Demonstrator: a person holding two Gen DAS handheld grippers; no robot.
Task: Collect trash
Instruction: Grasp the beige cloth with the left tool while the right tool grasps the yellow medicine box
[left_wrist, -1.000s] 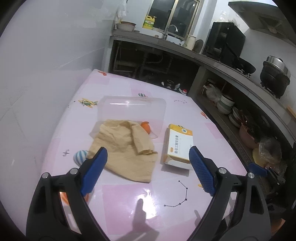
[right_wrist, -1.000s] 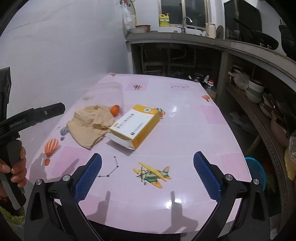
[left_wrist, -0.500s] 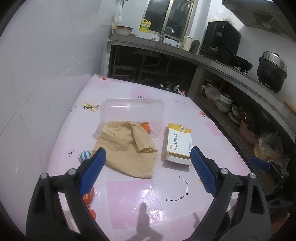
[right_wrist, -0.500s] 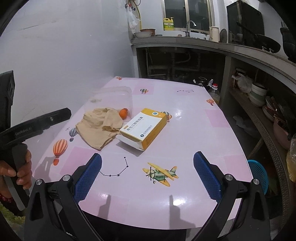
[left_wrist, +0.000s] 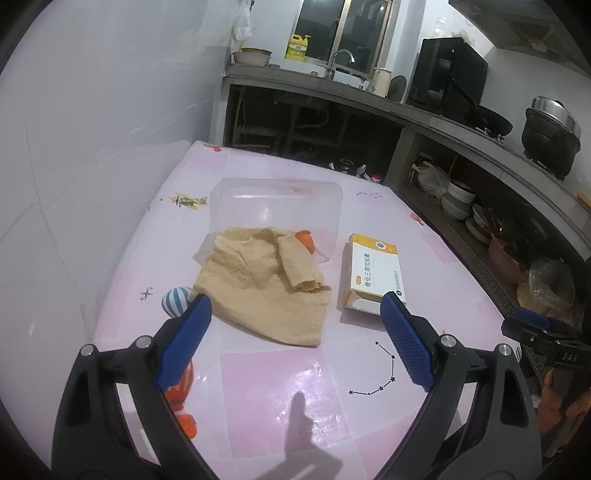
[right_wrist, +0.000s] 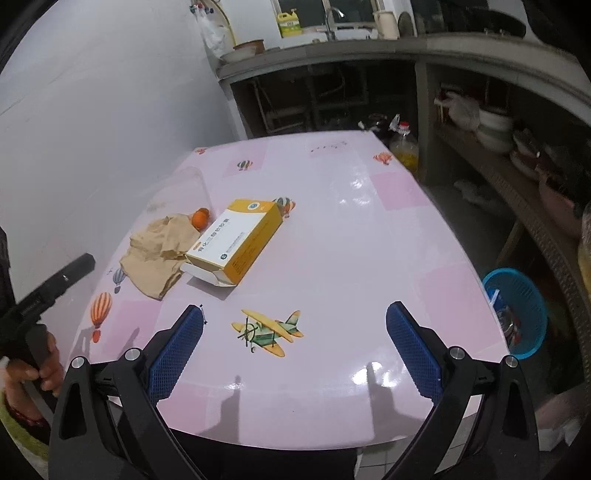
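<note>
A tan crumpled cloth (left_wrist: 264, 286) (right_wrist: 159, 254) lies on the pink table (left_wrist: 280, 387) (right_wrist: 351, 236). An orange fruit (left_wrist: 306, 240) (right_wrist: 200, 218) sits at its far edge, beside a clear plastic container (left_wrist: 275, 210). A yellow and white cardboard box (left_wrist: 373, 275) (right_wrist: 236, 240) lies to the right of the cloth, one flap open. My left gripper (left_wrist: 295, 314) is open and empty, above the table short of the cloth. My right gripper (right_wrist: 293, 325) is open and empty, over the table's near edge.
A blue plastic basket (right_wrist: 517, 310) stands on the floor right of the table. A white wall runs along the table's left side. A concrete counter (left_wrist: 369, 96) with shelves of dishes runs behind and to the right.
Both grippers have drawn back and risen, so the table items look smaller and farther. The right gripper has also turned right, and the blue basket shows more. Nothing on the table moved.
</note>
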